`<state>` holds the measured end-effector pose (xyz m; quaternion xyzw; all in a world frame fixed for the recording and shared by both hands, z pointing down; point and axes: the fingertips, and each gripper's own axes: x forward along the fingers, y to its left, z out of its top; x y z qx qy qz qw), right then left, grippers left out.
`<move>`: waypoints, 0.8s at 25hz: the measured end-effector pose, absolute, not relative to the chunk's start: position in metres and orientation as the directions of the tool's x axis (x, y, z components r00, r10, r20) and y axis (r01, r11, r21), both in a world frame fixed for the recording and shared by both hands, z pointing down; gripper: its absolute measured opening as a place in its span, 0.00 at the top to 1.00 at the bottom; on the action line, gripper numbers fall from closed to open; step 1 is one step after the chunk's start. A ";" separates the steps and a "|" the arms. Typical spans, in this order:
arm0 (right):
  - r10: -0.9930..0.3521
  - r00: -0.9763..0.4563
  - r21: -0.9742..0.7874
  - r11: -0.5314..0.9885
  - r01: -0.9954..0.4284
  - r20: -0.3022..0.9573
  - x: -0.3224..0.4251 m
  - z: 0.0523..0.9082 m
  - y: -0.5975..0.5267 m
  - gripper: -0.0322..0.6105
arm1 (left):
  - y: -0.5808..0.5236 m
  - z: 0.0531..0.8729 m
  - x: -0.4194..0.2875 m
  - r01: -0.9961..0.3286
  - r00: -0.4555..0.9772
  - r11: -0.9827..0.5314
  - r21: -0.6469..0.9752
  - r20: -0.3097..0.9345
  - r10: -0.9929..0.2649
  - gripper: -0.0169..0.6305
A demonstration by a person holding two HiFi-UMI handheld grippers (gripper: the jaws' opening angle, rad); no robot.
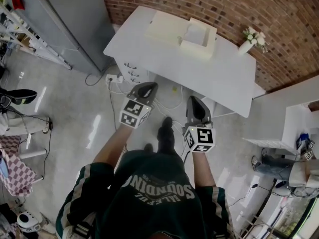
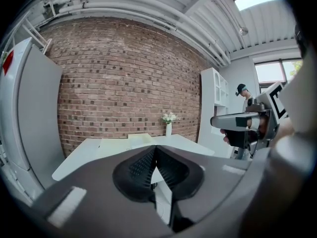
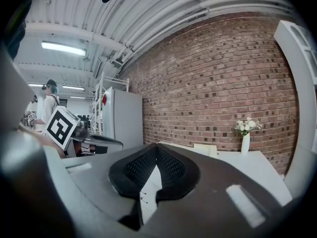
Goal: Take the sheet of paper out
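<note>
Left gripper and right gripper are pinched shut, empty; reaching the printer at twelve o'clock like that could crumple the sheet.

The wall was rough, matt red brick. The table had a smooth white top with a soft sheen. The floor was glossy enough to mirror the lights. The tall grey cabinet looked like smooth metal, though that was hard to judge. The left gripper and right gripper were matt dark plastic, with finely ribbed pads. The shirt was dark cloth.
</note>
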<state>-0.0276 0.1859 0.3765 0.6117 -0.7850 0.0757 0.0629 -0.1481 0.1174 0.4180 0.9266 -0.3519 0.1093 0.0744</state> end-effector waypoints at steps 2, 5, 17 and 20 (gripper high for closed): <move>-0.949 -0.249 -0.044 0.245 -0.969 0.192 -0.023 0.378 0.166 0.95 | 0.101 0.419 -0.145 -0.672 0.725 -0.738 0.062 0.257 -0.639 0.96; -0.945 -0.267 -0.043 0.264 -0.964 0.186 -0.014 0.374 0.133 0.95 | 0.075 0.418 -0.138 -0.684 0.713 -0.727 0.059 0.263 -0.650 0.96; -0.926 -0.337 -0.062 0.331 -0.942 0.169 0.035 0.361 0.023 0.95 | -0.018 0.408 -0.101 -0.740 0.653 -0.672 0.043 0.288 -0.700 0.96; -0.921 -0.354 -0.071 0.347 -0.935 0.161 0.043 0.361 0.003 0.95 | -0.035 0.407 -0.095 -0.754 0.635 -0.656 0.035 0.295 -0.714 0.96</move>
